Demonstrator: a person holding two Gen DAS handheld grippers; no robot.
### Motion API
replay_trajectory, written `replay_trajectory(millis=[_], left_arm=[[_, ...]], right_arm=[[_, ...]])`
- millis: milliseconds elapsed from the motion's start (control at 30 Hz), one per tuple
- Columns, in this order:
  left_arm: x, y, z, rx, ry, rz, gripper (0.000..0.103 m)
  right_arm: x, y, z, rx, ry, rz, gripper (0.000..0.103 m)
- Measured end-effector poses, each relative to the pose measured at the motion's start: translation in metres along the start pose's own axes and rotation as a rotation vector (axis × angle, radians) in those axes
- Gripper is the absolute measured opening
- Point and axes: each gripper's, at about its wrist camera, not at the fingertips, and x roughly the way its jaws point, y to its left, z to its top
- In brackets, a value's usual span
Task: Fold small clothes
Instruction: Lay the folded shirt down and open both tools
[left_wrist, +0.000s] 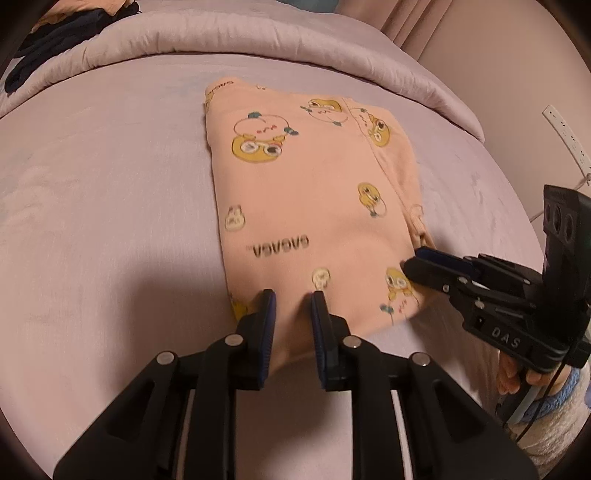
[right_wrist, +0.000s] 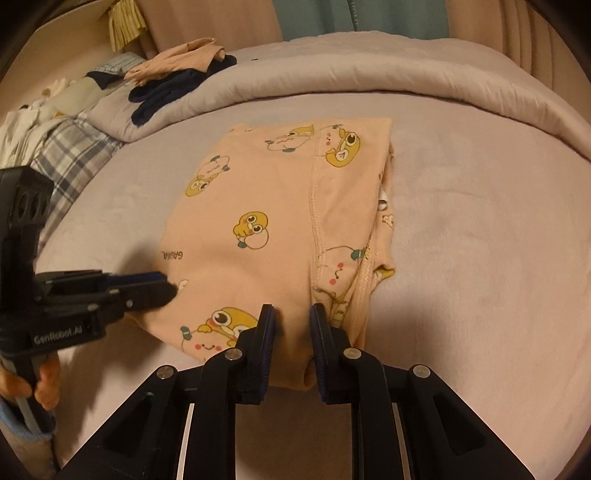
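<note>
While folded flat on the lilac bed (left_wrist: 92, 206), peach cartoon-print garment (left_wrist: 310, 206) pinched at its near edge: fabric clamped between left hand-held gripper (left_wrist: 291, 299) fingers, likewise between right hand-held gripper (right_wrist: 291, 314) fingers at the seamed corner. Rolled duvet (right_wrist: 369, 77) just beyond.

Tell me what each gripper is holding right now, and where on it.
Both grip the peach garment along its near edge: the left gripper pinches a raised fold near the left corner, the right gripper pinches a fold by the seam near the right corner.
</note>
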Motion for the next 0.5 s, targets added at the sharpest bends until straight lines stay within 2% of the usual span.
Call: replay_trajectory(millis=[100,133,200,267,300,367,500], left_arm=[[-0.007,0.003,-0.006,-0.024,0.004,-0.019,0.023],[-0.010,0.004,-0.008,-0.034,0.002,-0.028,0.028],[-0.017,0.002,-0.012,-0.043,-0.006,-0.046,0.042],[-0.024,0.001,-0.015,-0.049,-0.028,-0.026,0.069],[-0.028,0.001,-0.016,-0.051,-0.041,-0.021,0.071],[-0.032,0.002,-0.016,-0.060,-0.051,-0.026,0.071],[-0.031,0.008,-0.016,-0.109,-0.049,-0.044,0.072]], right_arm=[[-0.004,-0.003,-0.001,0.022,0.002,0.018,0.019],[-0.006,-0.005,-0.002,0.035,0.003,0.027,0.019],[-0.011,-0.011,-0.006,0.061,0.003,0.041,0.022],[-0.017,-0.015,-0.008,0.078,-0.005,0.053,0.028],[-0.020,-0.018,-0.008,0.092,-0.009,0.055,0.032],[-0.024,-0.023,-0.008,0.123,-0.017,0.072,0.049],[-0.030,-0.036,-0.008,0.209,-0.040,0.124,0.062]])
